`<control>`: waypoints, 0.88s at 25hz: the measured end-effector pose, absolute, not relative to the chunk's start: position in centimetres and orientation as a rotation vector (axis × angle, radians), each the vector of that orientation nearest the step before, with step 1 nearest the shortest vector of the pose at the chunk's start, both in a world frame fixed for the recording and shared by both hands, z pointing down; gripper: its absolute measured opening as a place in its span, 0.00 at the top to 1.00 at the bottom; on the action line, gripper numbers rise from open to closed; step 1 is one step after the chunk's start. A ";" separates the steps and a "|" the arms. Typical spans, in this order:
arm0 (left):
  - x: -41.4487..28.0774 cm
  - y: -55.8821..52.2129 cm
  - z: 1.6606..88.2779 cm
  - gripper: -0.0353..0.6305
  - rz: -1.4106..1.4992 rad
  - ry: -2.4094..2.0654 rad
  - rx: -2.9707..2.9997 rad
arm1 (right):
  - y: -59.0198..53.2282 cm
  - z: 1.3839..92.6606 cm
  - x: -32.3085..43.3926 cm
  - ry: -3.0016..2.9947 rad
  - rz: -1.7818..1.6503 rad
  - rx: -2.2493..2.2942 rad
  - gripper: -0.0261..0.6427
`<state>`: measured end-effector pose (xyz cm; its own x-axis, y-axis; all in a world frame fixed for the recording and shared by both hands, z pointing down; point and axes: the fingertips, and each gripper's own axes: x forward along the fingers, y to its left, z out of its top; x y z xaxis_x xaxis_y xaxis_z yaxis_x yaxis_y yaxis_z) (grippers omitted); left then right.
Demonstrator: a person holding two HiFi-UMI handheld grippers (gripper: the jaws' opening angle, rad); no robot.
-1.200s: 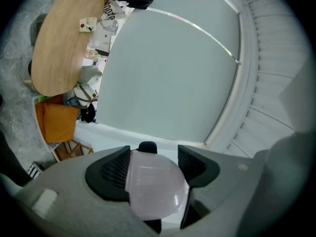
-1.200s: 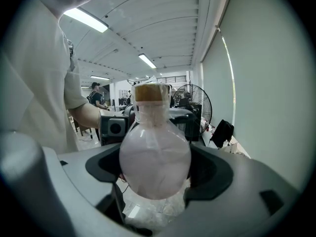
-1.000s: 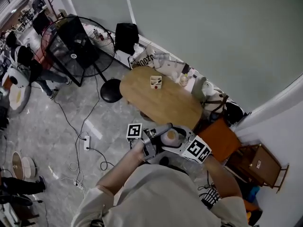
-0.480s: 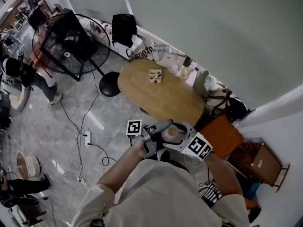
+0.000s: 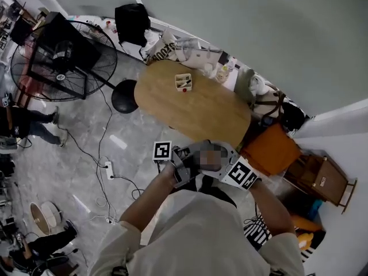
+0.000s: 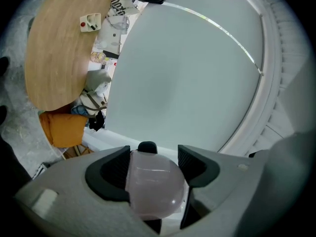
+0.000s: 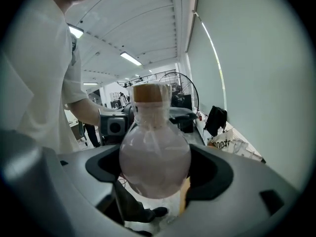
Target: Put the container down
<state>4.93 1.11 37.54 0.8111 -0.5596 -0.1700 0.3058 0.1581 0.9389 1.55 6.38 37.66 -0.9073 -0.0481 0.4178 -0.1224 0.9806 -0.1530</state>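
The container is a round, pinkish translucent flask (image 7: 154,154) with a cork top (image 7: 148,93). It is held upright in the air between both grippers, in front of the person's chest. My right gripper (image 7: 153,169) is shut on its belly, one jaw pressing each side. My left gripper (image 6: 154,164) is shut on the same flask (image 6: 153,186) from the opposite side. In the head view the left gripper (image 5: 188,161) and right gripper (image 5: 221,164) meet just short of the near edge of the oval wooden table (image 5: 195,111); the flask itself is hidden there.
A small white box (image 5: 183,82) sits on the table's far part. Bags and clutter line the wall behind it. An orange seat (image 5: 271,151) and a wooden cabinet (image 5: 322,180) stand to the right, a black stool (image 5: 124,95) and a big fan (image 5: 54,53) to the left. Cables (image 5: 106,168) cross the floor.
The head view has swung left and the table now sits more central. Both grippers stay closed together on the flask, a little lower in the view.
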 end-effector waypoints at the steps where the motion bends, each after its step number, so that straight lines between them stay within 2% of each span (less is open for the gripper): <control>1: 4.4 0.3 38.2 0.50 -0.616 -0.234 1.264 | 5.6 38.3 0.9 -2.698 0.261 0.132 0.38; 13: -0.3 -8.2 45.9 0.50 -0.524 -0.156 1.189 | -3.4 45.8 -4.4 -2.669 0.404 0.293 0.38; 22: -1.6 -12.2 52.0 0.50 -0.505 -0.151 1.164 | -7.6 51.8 -5.7 -2.626 0.436 0.341 0.38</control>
